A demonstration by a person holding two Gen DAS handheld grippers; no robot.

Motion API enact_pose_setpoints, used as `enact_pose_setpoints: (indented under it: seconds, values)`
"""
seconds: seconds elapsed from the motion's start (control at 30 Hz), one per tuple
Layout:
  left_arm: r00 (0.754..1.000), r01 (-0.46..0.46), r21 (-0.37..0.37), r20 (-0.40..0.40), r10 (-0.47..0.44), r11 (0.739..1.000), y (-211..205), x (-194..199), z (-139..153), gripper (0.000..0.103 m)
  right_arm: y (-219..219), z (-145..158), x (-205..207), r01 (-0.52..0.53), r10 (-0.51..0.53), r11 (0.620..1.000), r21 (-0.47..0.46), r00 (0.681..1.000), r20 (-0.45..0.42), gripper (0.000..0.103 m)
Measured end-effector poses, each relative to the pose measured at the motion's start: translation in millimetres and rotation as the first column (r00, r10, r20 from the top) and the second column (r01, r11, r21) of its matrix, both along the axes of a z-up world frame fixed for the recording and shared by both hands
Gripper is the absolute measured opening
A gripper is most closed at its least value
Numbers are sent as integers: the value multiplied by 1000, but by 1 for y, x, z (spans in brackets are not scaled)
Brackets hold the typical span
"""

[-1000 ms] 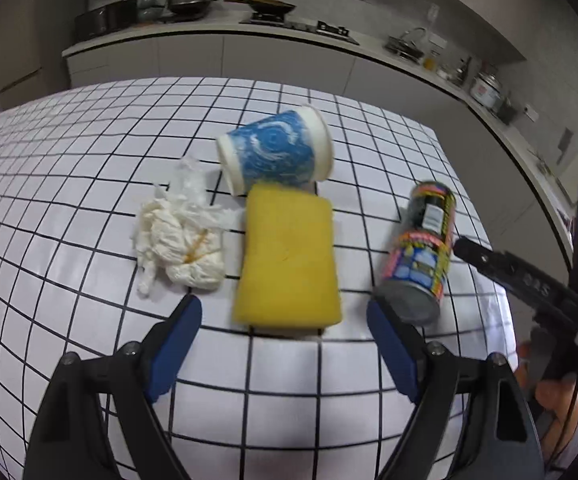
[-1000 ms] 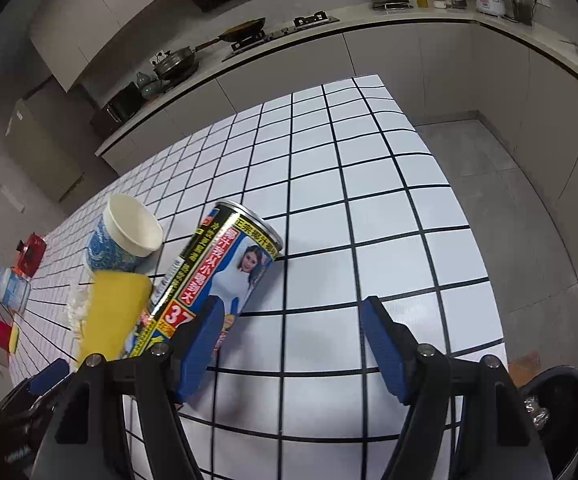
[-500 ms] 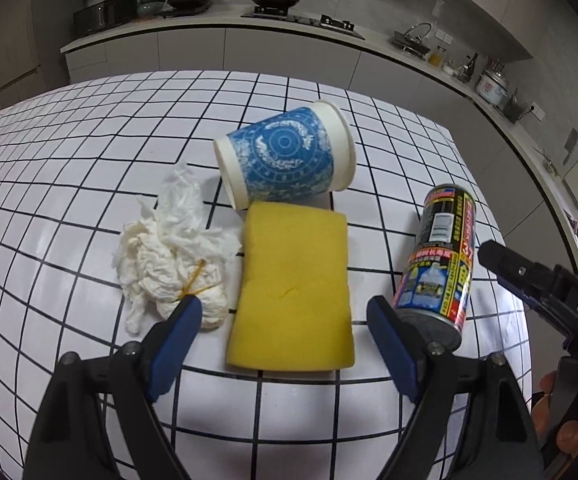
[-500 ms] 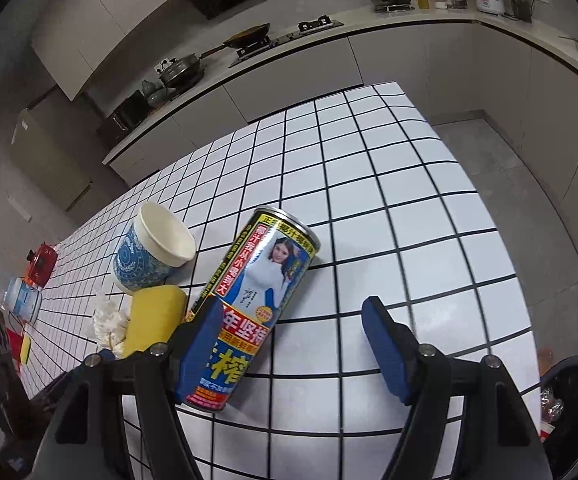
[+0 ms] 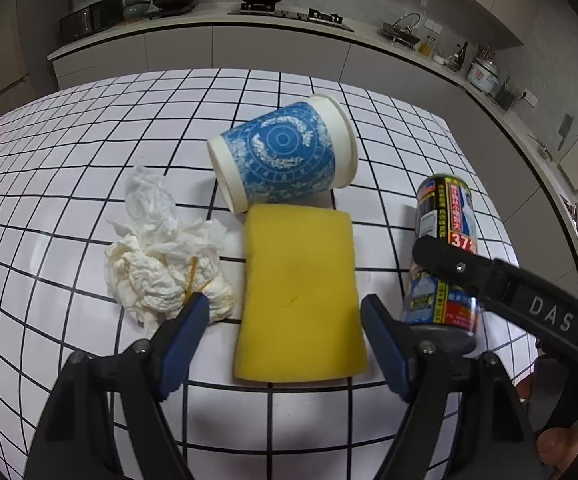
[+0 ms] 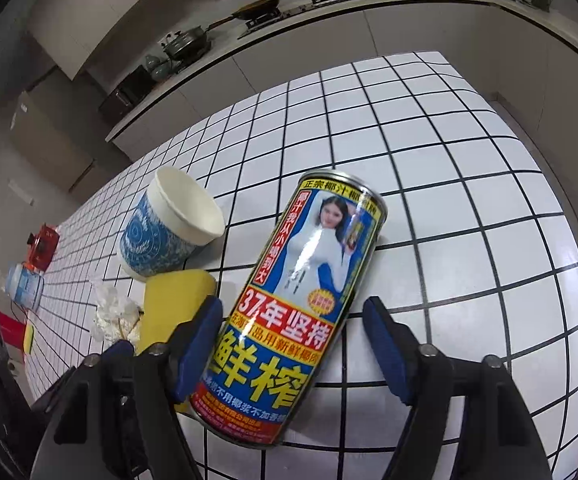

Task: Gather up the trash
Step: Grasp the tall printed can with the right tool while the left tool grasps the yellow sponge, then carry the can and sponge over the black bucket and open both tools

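A colourful drink can point(image 6: 301, 304) lies on its side on the white tiled counter point(image 6: 469, 208), between the open fingers of my right gripper point(image 6: 293, 344). It also shows in the left wrist view point(image 5: 445, 256), partly behind the right gripper's finger point(image 5: 489, 276). My left gripper point(image 5: 285, 340) is open over the near end of a yellow sponge point(image 5: 301, 292). A crumpled white tissue point(image 5: 161, 264) lies left of the sponge. A blue-and-white paper cup point(image 5: 285, 156) lies on its side behind it.
The counter's right edge point(image 5: 485, 200) runs just beyond the can. A kitchen worktop with pans and a hob point(image 5: 257, 0) lines the back wall. A red object point(image 6: 43, 246) and a small bottle point(image 6: 25, 288) sit far left on the counter.
Both grippers have moved forward. The can now lies between my right fingers and the sponge between my left fingers. The right gripper's finger now crosses the can in the left view.
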State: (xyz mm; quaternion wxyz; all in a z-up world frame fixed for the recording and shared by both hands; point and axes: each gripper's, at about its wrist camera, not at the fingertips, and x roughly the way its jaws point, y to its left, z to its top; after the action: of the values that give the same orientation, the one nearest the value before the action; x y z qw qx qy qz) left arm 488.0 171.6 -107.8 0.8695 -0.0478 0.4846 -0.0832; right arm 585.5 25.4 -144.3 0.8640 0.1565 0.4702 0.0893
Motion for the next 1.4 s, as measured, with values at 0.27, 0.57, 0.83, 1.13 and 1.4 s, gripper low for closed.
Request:
enact_pose_setpoints:
  seconds: [0.27, 0.57, 0.83, 1.13, 1.4]
  values:
    - [999, 38, -37, -11, -38, 999, 0, 1, 1, 79, -6, -2, -17, -19, 16, 990, -138, 1000, -21, 61]
    - [998, 58, 40, -4, -57, 998, -16, 10, -9, 59, -12, -6, -16, -14, 15, 986, -166, 1000, -1, 55]
    - [999, 50, -8, 18, -49, 999, -5, -4, -4, 33, -11, -5, -30, -18, 24, 989, -149, 999, 38, 55]
    - [996, 71, -57, 57, -67, 996, 7, -25, 8, 30, -13, -1, -48, 6, 0, 994, -113, 998, 55, 55]
    - [997, 55, -63, 62, -51, 996, 16, -26, 9, 29, -3, 2, -47, -8, 15, 995, -101, 997, 71, 55]
